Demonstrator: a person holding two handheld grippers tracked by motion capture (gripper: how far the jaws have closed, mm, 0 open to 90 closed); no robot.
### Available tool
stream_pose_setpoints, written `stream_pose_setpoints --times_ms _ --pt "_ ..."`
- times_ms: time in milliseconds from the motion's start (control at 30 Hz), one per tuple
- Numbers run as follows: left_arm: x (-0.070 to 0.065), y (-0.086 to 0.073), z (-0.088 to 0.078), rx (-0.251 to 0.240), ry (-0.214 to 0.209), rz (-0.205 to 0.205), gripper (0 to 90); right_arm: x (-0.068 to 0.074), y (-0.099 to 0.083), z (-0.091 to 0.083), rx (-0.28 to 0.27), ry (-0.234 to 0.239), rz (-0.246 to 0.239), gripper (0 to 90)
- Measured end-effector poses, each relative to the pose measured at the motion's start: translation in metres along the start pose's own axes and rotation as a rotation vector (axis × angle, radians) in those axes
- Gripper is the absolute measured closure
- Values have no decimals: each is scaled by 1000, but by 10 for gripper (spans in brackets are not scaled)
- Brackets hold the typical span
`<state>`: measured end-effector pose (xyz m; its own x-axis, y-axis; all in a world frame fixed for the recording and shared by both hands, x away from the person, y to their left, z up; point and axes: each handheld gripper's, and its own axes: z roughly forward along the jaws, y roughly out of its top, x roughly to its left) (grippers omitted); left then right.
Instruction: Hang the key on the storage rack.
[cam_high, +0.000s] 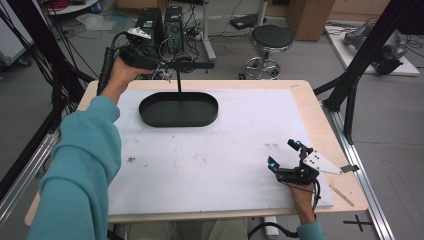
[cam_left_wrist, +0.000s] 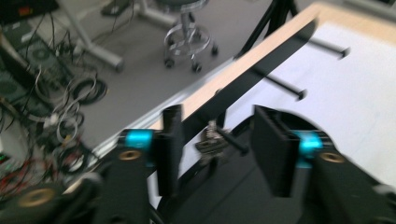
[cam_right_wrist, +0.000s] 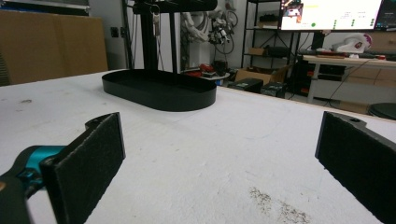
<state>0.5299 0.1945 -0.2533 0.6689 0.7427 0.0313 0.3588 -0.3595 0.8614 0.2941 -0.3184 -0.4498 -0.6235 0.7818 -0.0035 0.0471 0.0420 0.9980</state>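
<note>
My left tongs (cam_left_wrist: 215, 147) stand half open around what looks like a small metal key bunch (cam_left_wrist: 210, 140) hanging over the black oval metal tray (cam_high: 178, 109), while my right tongs (cam_high: 286, 154) rest wide open and empty on the white-topped table (cam_high: 225, 150).

The person wears teal long sleeves (cam_high: 80, 165). Each gripper is black with cyan accents at the jaw bases; the right gripper (cam_high: 286, 159) carries a grey three-cornered plate (cam_high: 322, 162) and trails a black cable (cam_high: 316, 192). Brass-coloured screws (cam_left_wrist: 130, 155) dot the left gripper (cam_left_wrist: 219, 151).
</note>
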Motion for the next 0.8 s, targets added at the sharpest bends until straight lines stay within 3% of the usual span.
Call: stream_pose_setpoints --times_ms 67,167,300,400,500,700,800 --pt "-4 -1 -9 -32 -15 16 297 0 0 0 -1 -2 -1 6" --pt "-12 -5 -32 -156 -83 24 189 0 0 0 5 -5 14 6" --pt "-25 -20 -61 -232 -133 72 26 0 0 0 4 -9 1 6" --pt "-34 -38 -81 -267 -165 84 17 0 0 0 6 -11 11 6" --pt "-42 -60 -102 -307 -166 88 16 0 0 0 4 -19 8 6" --pt "-57 -120 -129 -372 -123 97 16 0 0 0 4 -17 1 6" --pt "-64 -150 -134 -400 -103 89 16 0 0 1 6 -13 5 6"
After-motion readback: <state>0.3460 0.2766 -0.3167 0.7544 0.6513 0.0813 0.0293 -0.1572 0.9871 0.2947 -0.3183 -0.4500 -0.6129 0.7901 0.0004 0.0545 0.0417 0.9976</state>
